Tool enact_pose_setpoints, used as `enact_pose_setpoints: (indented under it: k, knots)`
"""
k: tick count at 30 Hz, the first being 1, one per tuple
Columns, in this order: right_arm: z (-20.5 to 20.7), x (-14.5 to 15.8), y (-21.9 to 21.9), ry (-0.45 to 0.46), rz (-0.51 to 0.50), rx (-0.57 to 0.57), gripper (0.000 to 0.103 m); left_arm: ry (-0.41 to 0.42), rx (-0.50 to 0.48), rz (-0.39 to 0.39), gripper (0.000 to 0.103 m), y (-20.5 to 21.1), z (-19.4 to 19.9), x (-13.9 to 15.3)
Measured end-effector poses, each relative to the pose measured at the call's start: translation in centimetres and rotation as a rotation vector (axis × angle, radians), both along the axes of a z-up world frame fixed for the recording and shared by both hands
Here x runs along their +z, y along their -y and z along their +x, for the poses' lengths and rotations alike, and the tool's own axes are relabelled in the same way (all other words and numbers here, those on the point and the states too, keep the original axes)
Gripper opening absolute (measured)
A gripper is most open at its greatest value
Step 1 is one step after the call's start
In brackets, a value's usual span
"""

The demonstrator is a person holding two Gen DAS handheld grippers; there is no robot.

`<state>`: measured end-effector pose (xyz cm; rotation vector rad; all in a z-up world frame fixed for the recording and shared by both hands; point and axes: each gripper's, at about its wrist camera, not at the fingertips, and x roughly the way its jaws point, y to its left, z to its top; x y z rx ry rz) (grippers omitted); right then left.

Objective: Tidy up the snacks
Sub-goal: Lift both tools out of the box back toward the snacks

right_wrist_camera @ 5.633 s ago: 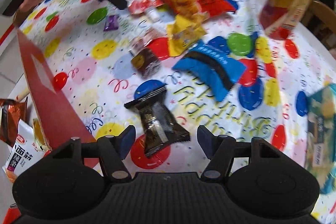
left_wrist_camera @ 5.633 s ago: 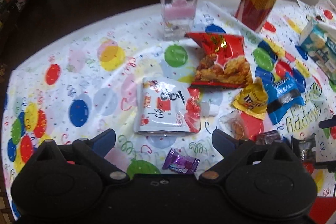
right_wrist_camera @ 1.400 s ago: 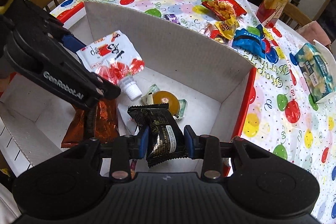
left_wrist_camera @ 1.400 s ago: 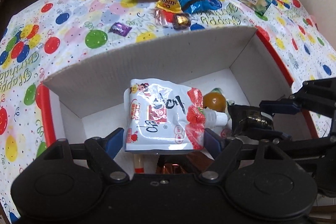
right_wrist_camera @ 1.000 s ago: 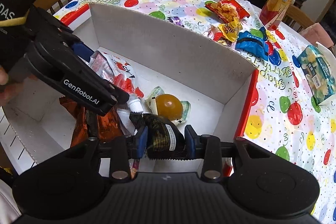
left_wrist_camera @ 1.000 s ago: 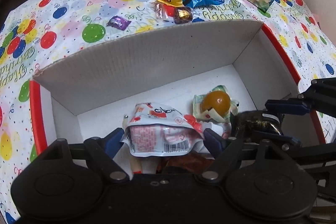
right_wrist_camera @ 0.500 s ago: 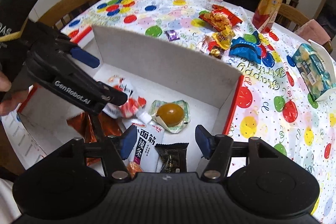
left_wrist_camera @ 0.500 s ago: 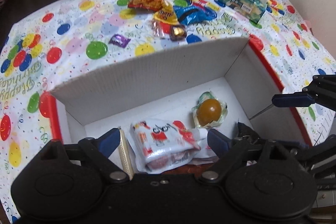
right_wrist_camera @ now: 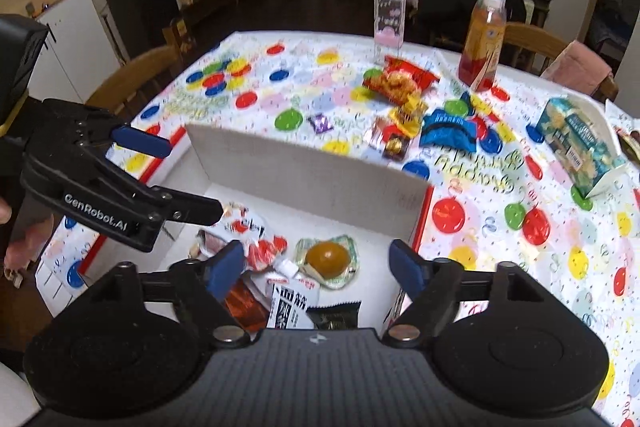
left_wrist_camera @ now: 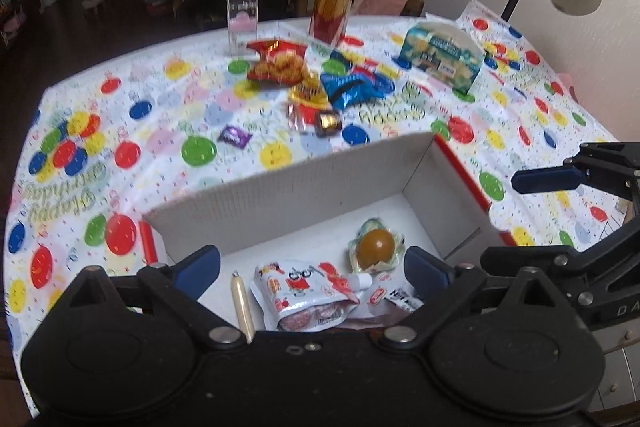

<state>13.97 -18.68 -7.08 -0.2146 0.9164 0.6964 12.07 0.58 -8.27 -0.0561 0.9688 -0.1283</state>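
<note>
You're holding both the left gripper (left_wrist_camera: 312, 269) and right gripper (right_wrist_camera: 318, 263) spread wide, gripping nothing, above the cardboard box (left_wrist_camera: 304, 187). A crumpled white spouted pouch (left_wrist_camera: 308, 293) is lying inside it beside a round brown sweet (left_wrist_camera: 375, 243); more snacks (left_wrist_camera: 348, 83) are sitting beyond the box's far wall.

Each view is taken from behind its own tongs, angled down from close above the white box (left_wrist_camera: 304, 187). The box, the worktop (right_wrist_camera: 500, 187) beyond and the far chairs are shared by both views.
</note>
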Motion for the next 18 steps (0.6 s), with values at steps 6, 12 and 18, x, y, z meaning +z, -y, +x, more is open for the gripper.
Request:
enact_pose_setpoints:
  k: [6,12,18]
  knots:
    - [0.5,1.9,1.0,0.036,0.065,-0.043,0.102,0.056,0.002,0.030,0.102,0.3,-0.5,2.3]
    - [2.3,3.2,2.3,0.044,0.134,-0.096,0.103,0.090,0.006,0.046,0.102,0.2,-0.1,3.8]
    - [4.4,3.7,3.1,0.062,0.117,-0.117,0.103,0.110,0.036,0.040,0.103,-0.4,1.4,4.1]
